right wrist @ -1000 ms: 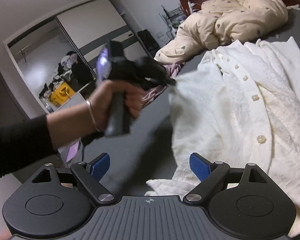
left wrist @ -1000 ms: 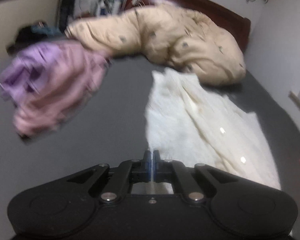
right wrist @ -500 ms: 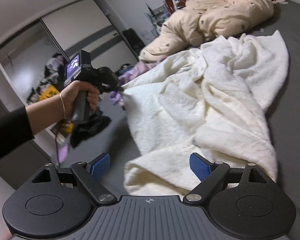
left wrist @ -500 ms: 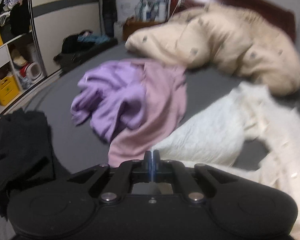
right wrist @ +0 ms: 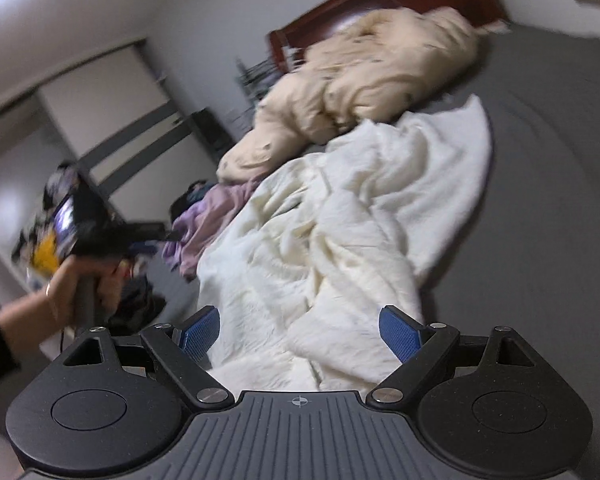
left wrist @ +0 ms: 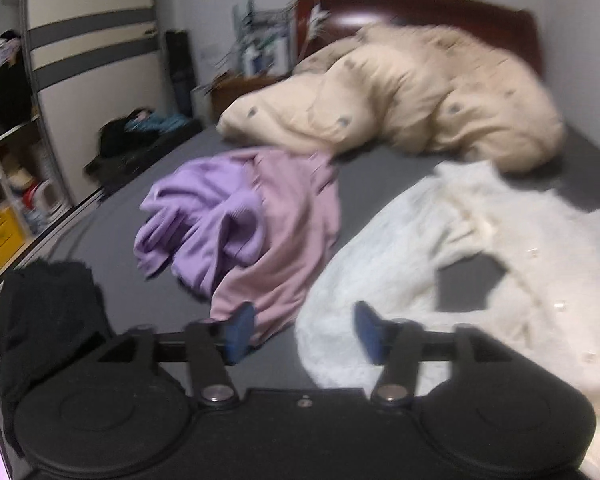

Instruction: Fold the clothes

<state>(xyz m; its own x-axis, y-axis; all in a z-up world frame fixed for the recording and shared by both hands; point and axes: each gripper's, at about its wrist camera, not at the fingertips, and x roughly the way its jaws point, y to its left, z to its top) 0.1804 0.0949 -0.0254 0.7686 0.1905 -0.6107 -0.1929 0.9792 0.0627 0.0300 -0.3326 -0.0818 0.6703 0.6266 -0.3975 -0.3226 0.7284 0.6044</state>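
We hold the left gripper (left wrist: 302, 334) low over the grey bed (left wrist: 380, 184), its jaws opening with nothing between the blue fingers (left wrist: 238, 332) — the cream cardigan's near edge lies just past them at about 1 o'clock. The cream cardigan (left wrist: 460, 264) is the task's thing: it sprawls crumpled across the bed from 12 to 4 o'clock in the left wrist view, small buttons showing along its right side, and fills the middle of the right wrist view. The right gripper (right wrist: 298, 334) hangs over the cardigan's near end with its fingers (right wrist: 400, 338) released wide, fabric showing in the gap but no pad pressing on it. At 11 o'clock of the left gripper a purple garment (left wrist: 204, 216) and a pink garment (left wrist: 288, 248) lie bunched together, touching, just beside the cardigan. A black garment (left wrist: 48, 320) sits at 9 o'clock near the bed's edge. A beige spotted duvet (left wrist: 412, 96) is heaped at 12 o'clock against the dark wooden headboard (left wrist: 420, 12). As for containers, the open wardrobe shelves (left wrist: 4, 136) at 10 o'clock hold blurred clutter, with a yellow bin (left wrist: 0, 236) at the bottom — we cannot tell its contents. In the right wrist view a hand (right wrist: 80, 284) grips the left gripper's handle.
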